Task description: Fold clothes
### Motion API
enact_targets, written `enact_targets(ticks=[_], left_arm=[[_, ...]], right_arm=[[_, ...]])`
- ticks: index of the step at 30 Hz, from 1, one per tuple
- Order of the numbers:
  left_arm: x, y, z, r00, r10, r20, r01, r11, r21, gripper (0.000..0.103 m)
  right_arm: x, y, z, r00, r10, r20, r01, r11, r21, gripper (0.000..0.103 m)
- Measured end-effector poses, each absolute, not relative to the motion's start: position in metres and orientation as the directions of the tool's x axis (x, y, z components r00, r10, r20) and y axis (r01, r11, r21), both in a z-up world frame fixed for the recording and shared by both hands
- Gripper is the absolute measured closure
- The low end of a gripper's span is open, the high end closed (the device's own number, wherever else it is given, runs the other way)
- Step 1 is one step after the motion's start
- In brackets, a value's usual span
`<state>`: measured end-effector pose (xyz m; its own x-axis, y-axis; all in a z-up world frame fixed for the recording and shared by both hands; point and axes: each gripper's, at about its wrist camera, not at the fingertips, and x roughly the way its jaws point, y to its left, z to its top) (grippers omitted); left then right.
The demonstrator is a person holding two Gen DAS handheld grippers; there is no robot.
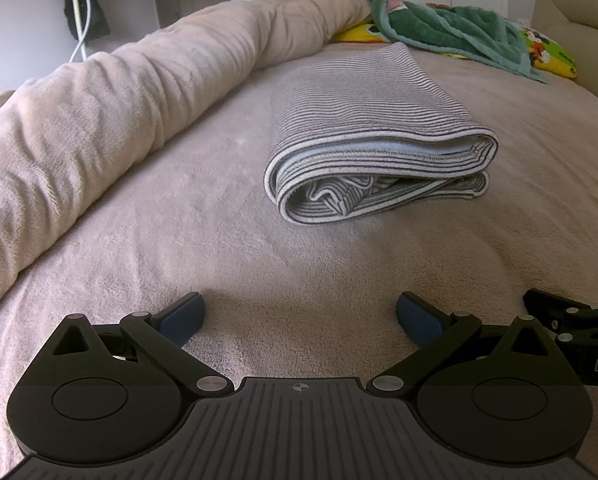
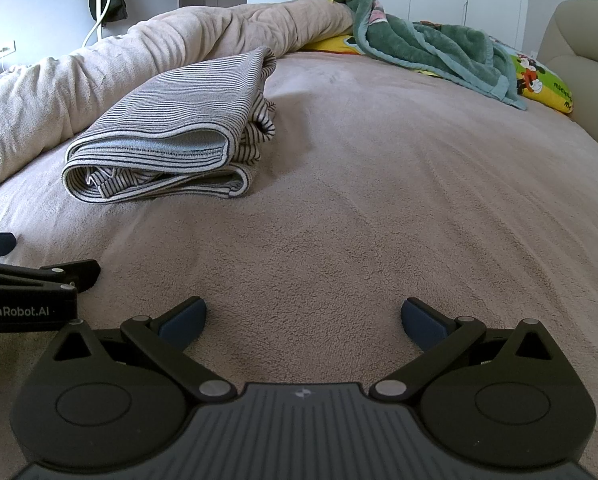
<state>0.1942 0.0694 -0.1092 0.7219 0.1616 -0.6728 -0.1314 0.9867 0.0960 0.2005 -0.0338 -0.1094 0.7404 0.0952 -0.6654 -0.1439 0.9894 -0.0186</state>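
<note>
One striped garment lies folded into a compact stack on the bed, its layered open edges facing me and its far end close beside the rolled beige blanket. Seen from my right wrist, the same garment sits ahead and to the left, with loose striped fabric bunched at its right side. My left gripper hovers low over the bed, short of the garment, fingers spread wide and holding nothing. My right gripper is level beside it, fingers equally wide and empty. Farther back, a green towel drapes over a yellow cartoon-print pillow near the headboard.
</note>
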Motion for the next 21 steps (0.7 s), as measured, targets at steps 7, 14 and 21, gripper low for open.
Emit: enact_targets(ticks=[7, 14, 21], left_arm=[[0.196, 0.071, -0.109, 0.72, 0.152, -0.677, -0.127, 0.988, 0.087, 0.0], [0.197, 0.069, -0.108, 0.717, 0.151, -0.681, -0.117, 0.989, 0.096, 0.0], [0.188, 0.082, -0.101, 0.699, 0.009, -0.715, -0.021, 1.0, -0.008, 0.0]], right_arm=[[0.201, -0.034, -0.109, 0.74, 0.095, -0.666, -0.144, 0.989, -0.019, 0.0], [0.2, -0.034, -0.109, 0.74, 0.094, -0.666, -0.144, 0.989, -0.019, 0.0], [0.201, -0.033, -0.109, 0.739, 0.094, -0.667, -0.144, 0.989, -0.019, 0.0]])
